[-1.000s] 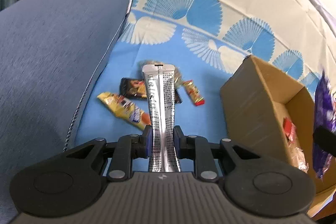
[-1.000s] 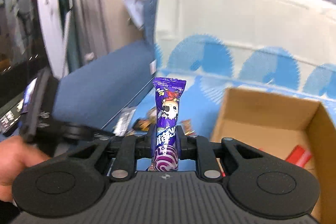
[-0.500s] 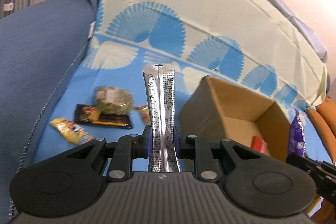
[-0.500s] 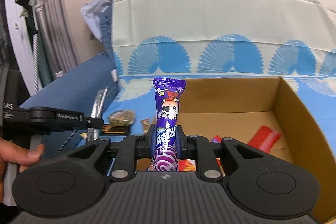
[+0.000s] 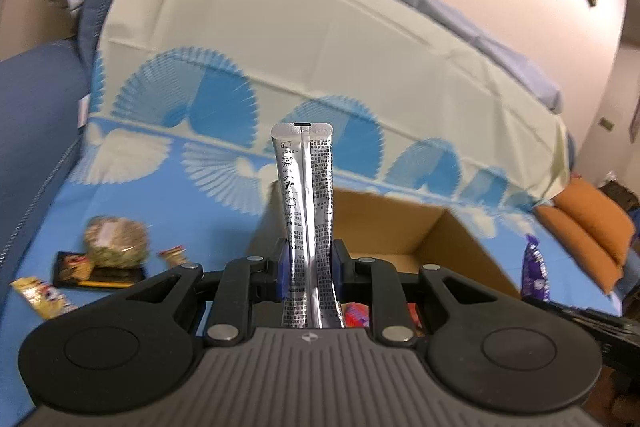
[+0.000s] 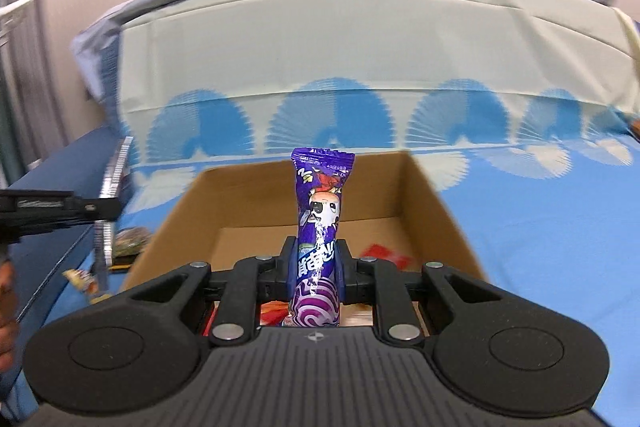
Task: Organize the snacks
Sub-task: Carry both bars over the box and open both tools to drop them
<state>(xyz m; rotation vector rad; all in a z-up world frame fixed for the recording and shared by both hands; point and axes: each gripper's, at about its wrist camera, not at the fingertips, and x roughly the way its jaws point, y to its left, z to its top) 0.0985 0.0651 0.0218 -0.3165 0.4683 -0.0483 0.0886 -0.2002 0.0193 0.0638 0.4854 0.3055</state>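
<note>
Sachet (image 5: 307, 215) upright between tool (image 5: 308, 267) pads

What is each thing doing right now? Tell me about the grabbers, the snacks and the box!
Left gripper: shut on the silver foil stick packet, which stands upright.
Right gripper: shut on the purple candy wrapper, upright.
Brown cardboard box: open-topped, with red wrappers inside.
Round greenish snack bag: lying on the blue cloth, outside the box.
Yellow snack packet: lying flat, outside the box.

The silver sachet (image 5: 306, 203) is shiny foil, the purple wrapper (image 6: 322, 223) glossy plastic. The box (image 6: 436, 211) is matt brown cardboard. The bed cover (image 6: 540, 227) is smooth printed cloth.
</note>
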